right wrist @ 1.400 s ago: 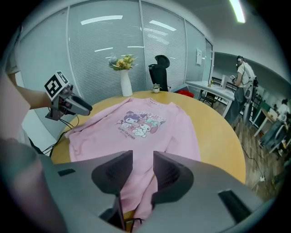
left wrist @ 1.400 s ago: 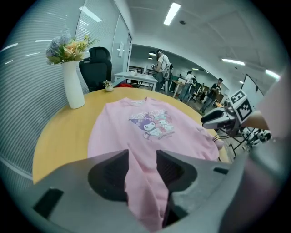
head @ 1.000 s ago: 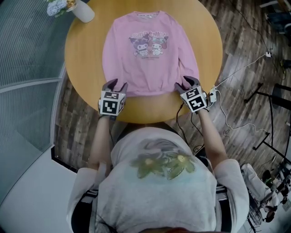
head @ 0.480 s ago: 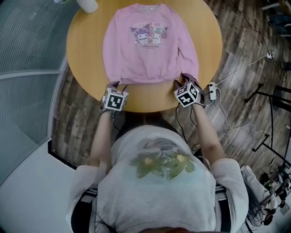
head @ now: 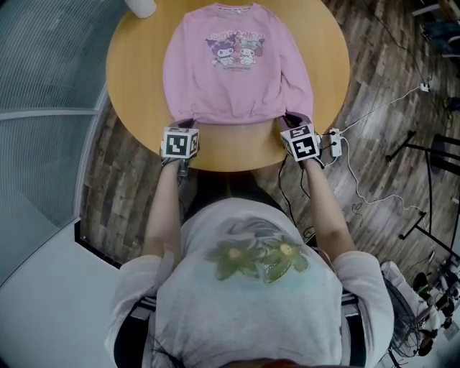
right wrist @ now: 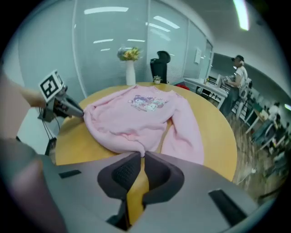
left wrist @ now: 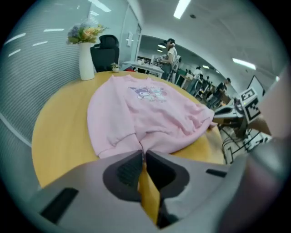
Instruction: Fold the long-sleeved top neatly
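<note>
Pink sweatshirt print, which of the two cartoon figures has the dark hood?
On the pink sweatshirt, the figure on the head view's left, on the side of the white vase: its hood is dark, while the other figure is pale.

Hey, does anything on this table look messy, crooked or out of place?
Nothing stands out: the pink top lies spread, print up, on the round table; the vase stands upright near its far edge.

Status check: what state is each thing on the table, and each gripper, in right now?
long-sleeved top: print up, spread out, not yet folded
left gripper: jaws just closed, pinching the top's hem
right gripper: jaws just closed, pinching the top's hem
vase: upright, flowers in it
</note>
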Motion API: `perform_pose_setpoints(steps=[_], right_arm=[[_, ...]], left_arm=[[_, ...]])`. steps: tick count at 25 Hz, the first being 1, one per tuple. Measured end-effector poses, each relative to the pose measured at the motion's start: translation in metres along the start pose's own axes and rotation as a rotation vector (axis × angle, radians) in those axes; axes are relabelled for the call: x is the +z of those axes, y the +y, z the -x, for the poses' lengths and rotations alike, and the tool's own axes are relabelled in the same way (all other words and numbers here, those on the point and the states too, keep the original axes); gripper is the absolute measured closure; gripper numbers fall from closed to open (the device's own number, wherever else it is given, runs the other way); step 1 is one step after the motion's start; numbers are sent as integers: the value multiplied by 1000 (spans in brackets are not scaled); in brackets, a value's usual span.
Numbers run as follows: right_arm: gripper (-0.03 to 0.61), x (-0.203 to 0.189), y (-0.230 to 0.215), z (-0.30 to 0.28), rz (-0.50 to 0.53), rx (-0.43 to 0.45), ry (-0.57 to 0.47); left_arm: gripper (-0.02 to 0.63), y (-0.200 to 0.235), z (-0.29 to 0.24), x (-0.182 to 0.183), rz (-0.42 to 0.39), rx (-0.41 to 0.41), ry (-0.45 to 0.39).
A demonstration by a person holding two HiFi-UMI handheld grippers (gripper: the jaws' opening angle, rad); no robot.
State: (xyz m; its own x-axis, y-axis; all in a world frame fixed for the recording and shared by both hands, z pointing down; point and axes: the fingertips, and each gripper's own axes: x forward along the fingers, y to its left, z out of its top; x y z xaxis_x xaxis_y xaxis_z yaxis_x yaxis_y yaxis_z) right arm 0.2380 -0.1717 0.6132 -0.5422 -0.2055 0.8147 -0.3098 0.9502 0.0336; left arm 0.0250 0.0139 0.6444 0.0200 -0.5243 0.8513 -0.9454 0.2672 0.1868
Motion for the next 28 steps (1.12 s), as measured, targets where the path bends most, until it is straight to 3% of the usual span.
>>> perform_pose_setpoints(steps=[2,5,9,12,14,16,22,24,26,28], right_arm=[[538,19,-5,17,-142,39,-60],[538,45,-10,46,-338,110,-127],[538,37,-8,55,-473,140,-60],[536,-15,-3,34,-414,73,118],[395,-40,2,24,-316,31,210],[391,-45,6,23,-286,23,215],[391,-11,3,26,-291,6,9],[391,-5,11,19,-270,34,6],[391,-2,21,11,-245,55,21],[391,0,26,5,-233,53,27]], left_arm=[[583,2,18,13,69,-36,-37],[584,3,48,30,84,-55,-77],[583,-7,64,29,135,-141,-17],[573,-3,45,-8,81,-87,126],[517,5,37,-29,-4,-3,196],[511,4,38,-34,-23,8,199],[510,17,38,-12,51,67,105],[506,22,32,-6,119,46,81],[439,24,24,-8,219,-10,81],[434,30,17,-13,290,-23,89]])
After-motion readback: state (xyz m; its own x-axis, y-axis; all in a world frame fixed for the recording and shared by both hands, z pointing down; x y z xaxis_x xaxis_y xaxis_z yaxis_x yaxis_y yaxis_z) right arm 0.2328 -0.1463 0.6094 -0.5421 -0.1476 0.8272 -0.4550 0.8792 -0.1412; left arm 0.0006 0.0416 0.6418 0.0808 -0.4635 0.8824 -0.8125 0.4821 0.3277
